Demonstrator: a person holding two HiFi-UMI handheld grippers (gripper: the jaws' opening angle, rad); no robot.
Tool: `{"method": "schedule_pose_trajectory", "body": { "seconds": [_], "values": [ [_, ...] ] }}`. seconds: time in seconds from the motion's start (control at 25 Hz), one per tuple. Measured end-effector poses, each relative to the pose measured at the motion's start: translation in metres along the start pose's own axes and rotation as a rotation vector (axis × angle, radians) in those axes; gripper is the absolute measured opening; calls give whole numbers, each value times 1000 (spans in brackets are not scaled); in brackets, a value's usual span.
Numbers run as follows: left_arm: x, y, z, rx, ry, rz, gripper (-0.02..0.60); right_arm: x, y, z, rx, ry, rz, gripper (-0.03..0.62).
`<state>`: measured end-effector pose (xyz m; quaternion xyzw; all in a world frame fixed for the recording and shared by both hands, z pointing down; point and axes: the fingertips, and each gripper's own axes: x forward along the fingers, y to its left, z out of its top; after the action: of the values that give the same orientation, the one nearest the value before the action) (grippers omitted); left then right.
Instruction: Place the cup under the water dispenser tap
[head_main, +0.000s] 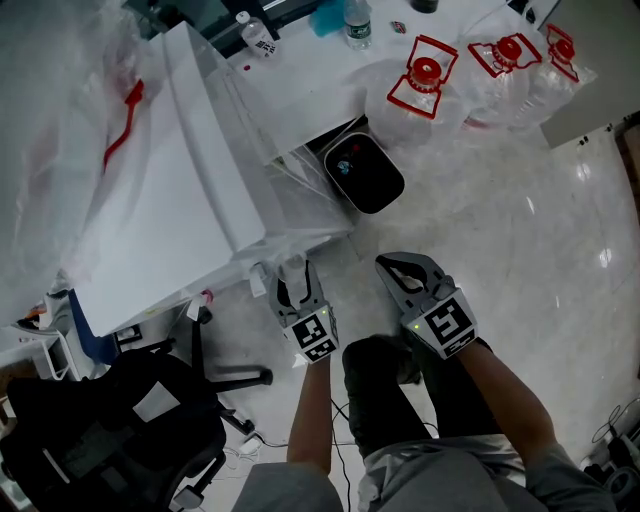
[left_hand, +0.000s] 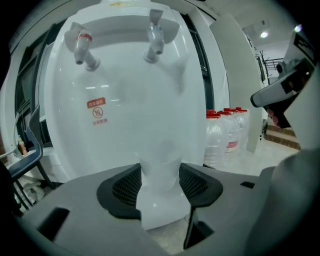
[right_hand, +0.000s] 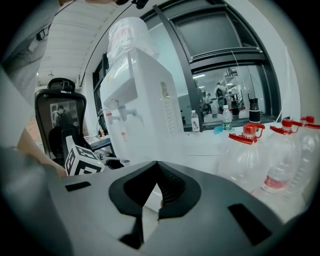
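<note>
While the chair (head_main: 110, 430) fills the head view's 8 o'clock corner, the white dispenser (head_main: 180, 190) takes up most of the left half, and its plastic-wrapped bottle (head_main: 60, 110) lies toward 10 o'clock. Near the centre, just below the dispenser's front edge, the left gripper (head_main: 292, 272) points up the frame at it. In the left gripper view its jaws stand spread and pinch the cup (left_hand: 160, 185), one black pad on each side. The cup is white and upright and sits at 6 o'clock in that view, in front of the dispenser's lower front. The red tap (left_hand: 82, 50) is at 11 o'clock and the second tap (left_hand: 155, 39) at 12 o'clock, both well above the cup's rim, so the cup is under neither. A black box (head_main: 362, 172) stands on the floor (head_main: 520, 230) at 1 o'clock from the left gripper, beside the dispenser. Just right of the left gripper, the right gripper (head_main: 392, 268) points the same way. Its own view shows the jaws pressed together at the tips with nothing between them. Clear jugs (head_main: 470, 70) with red caps are clustered at 1 o'clock in the head view, well apart from both grippers.
</note>
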<state>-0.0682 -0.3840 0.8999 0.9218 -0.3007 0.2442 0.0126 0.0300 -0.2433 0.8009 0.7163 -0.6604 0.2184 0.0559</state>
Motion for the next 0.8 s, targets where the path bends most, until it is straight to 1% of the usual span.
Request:
{"method": "schedule_pose_trajectory", "body": {
  "seconds": [0.2, 0.48, 0.64, 0.8],
  "values": [
    [11, 3, -7, -25, 1, 8, 242, 2, -9, -3, -6, -17, -23, 10],
    [19, 2, -2, -26, -21, -9, 242, 4, -11, -5, 7, -19, -30, 11],
    [21, 3, -6, -29, -5, -23, 244, 4, -9, -6, 9, -12, -24, 11],
    [23, 1, -8, -25, 1, -52, 283, 3, -10, -7, 10, -7, -27, 11]
  ]
}}
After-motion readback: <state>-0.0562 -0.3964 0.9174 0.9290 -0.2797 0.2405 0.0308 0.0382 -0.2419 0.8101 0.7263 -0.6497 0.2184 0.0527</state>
